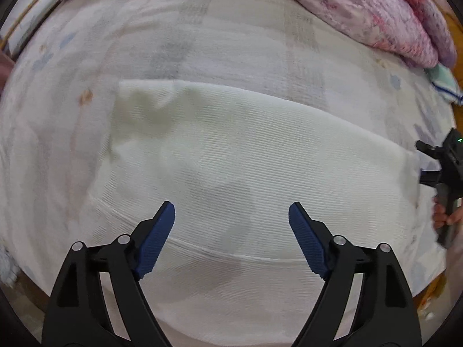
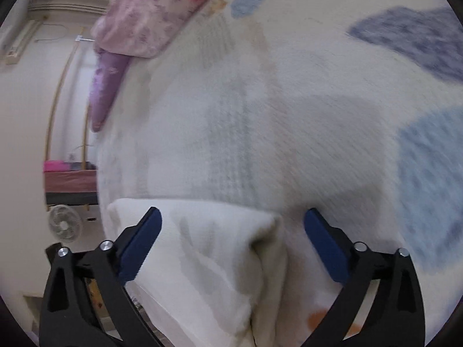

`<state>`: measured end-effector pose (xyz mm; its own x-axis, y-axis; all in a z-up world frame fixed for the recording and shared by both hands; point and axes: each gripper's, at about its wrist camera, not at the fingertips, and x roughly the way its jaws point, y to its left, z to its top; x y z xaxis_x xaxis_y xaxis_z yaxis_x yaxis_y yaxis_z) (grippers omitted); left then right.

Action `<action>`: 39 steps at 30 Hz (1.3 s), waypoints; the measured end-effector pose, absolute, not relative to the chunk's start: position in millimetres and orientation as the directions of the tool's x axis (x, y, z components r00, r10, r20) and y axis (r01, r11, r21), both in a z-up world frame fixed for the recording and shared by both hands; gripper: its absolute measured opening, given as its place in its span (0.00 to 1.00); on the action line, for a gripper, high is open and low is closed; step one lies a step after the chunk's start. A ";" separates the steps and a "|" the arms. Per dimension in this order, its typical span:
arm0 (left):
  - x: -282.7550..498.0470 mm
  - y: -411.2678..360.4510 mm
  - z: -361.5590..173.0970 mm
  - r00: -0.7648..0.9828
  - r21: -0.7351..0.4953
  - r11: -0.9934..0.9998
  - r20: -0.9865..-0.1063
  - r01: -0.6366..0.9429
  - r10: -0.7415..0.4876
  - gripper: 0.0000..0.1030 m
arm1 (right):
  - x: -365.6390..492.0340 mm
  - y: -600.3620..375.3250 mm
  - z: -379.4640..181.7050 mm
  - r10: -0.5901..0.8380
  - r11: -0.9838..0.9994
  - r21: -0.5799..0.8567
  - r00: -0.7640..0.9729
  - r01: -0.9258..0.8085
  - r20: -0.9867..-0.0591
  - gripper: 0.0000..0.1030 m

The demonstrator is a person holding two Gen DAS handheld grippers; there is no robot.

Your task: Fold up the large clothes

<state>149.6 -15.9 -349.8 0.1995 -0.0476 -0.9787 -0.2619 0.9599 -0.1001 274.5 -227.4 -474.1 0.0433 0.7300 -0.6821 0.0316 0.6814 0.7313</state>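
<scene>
Left gripper [image 1: 231, 214] jaws spread, empty, above white ribbed garment [image 1: 246, 156] folded flat on bed [image 1: 202, 43], right gripper [image 2: 233, 222] jaws spread wide over garment's right corner, pink floral quilt [image 1: 376, 14] far right, hand [image 1: 445, 217] at right edge

No text, label, brand, number or sign can be read in either view.
</scene>
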 end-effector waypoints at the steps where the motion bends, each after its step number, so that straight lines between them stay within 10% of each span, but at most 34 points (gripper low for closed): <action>1: 147.3 -21.3 -349.1 0.208 -0.101 0.956 -0.977 -0.274 -0.043 0.79 | 275.4 -229.4 -475.5 0.743 0.668 0.743 0.035 0.027 -0.669 0.94; 6: 143.4 -45.9 -352.8 0.203 -0.129 0.952 -0.977 -0.276 -0.073 0.79 | 242.5 -230.3 -500.6 0.925 0.378 0.908 -0.115 0.183 -0.362 0.93; 13: 167.8 -72.7 -350.7 0.204 -0.118 0.973 -0.976 -0.197 -0.077 0.66 | 144.2 -197.0 -526.7 0.912 0.377 0.878 -0.281 0.295 -0.298 0.92; 17: 202.2 -83.3 -356.5 0.170 -0.123 0.983 -0.981 -0.138 -0.099 0.30 | 127.7 -202.1 -516.4 0.899 0.438 0.831 -0.165 0.342 -0.406 0.86; 21: 245.7 -93.7 -363.1 0.161 -0.130 0.987 -0.980 -0.092 -0.114 0.10 | 122.7 -193.2 -497.5 0.775 0.628 0.701 -0.192 0.338 -0.602 0.36; 27: 309.5 -94.7 -420.0 -0.024 -0.113 0.983 -0.993 -0.147 -0.118 0.00 | 116.8 -185.7 -485.4 0.663 0.726 0.580 -0.153 0.370 -0.733 0.43; 39: 307.7 -107.1 -454.4 -0.250 -0.058 0.984 -0.963 -0.167 -0.099 0.02 | 142.5 -190.5 -499.6 0.675 0.708 0.539 -0.212 0.457 -0.707 0.49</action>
<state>307.7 -107.1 -454.4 -0.2499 -0.0993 -0.9632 -0.1672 0.9842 -0.0581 142.5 -190.5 -499.6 -0.2118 0.6749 -0.7069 0.4568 0.7078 0.5389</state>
